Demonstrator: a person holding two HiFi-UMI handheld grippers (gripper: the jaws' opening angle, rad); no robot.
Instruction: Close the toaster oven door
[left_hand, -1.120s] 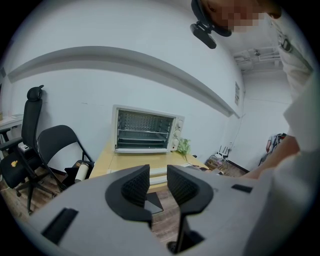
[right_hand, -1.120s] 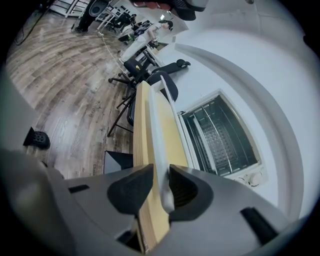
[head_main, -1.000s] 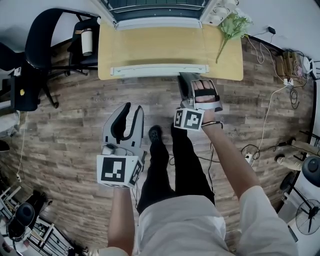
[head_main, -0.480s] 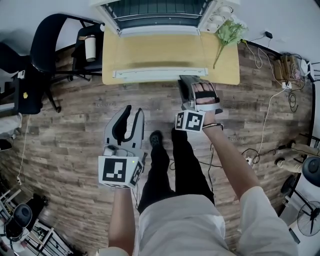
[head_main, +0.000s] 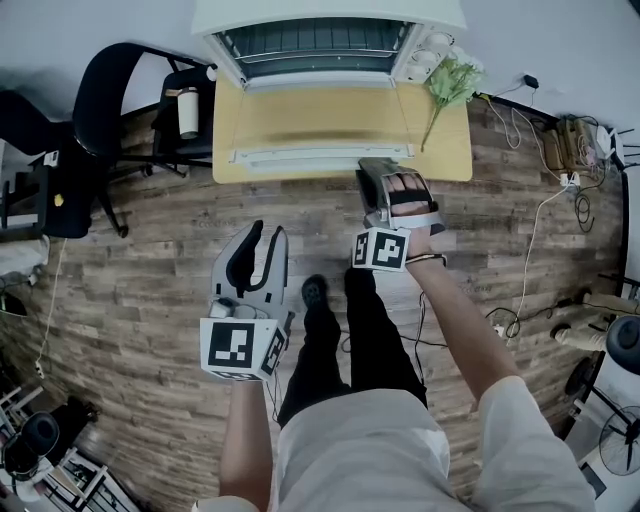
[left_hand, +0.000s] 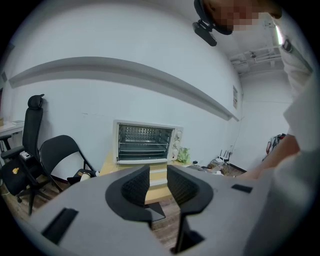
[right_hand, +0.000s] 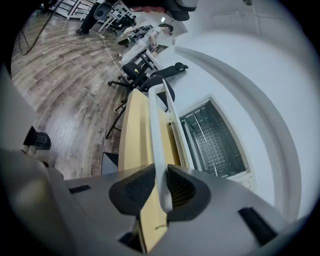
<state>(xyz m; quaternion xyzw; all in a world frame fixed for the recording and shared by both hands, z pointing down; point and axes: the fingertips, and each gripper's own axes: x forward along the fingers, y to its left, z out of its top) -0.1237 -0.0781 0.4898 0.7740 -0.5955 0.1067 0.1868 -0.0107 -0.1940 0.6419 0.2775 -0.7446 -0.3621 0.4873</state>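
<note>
Right gripper (right_hand: 162, 187): fingers, just closing, clamp door handle (right_hand: 159, 145).
Left gripper (left_hand: 158, 182): fingers narrow, empty.
Toaster oven door (head_main: 320, 115): lowered open.

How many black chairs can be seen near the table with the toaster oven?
2. A folding chair stands just left of the table. A tall office chair stands farther left, beyond it. Others may be hidden outside the views.
</note>
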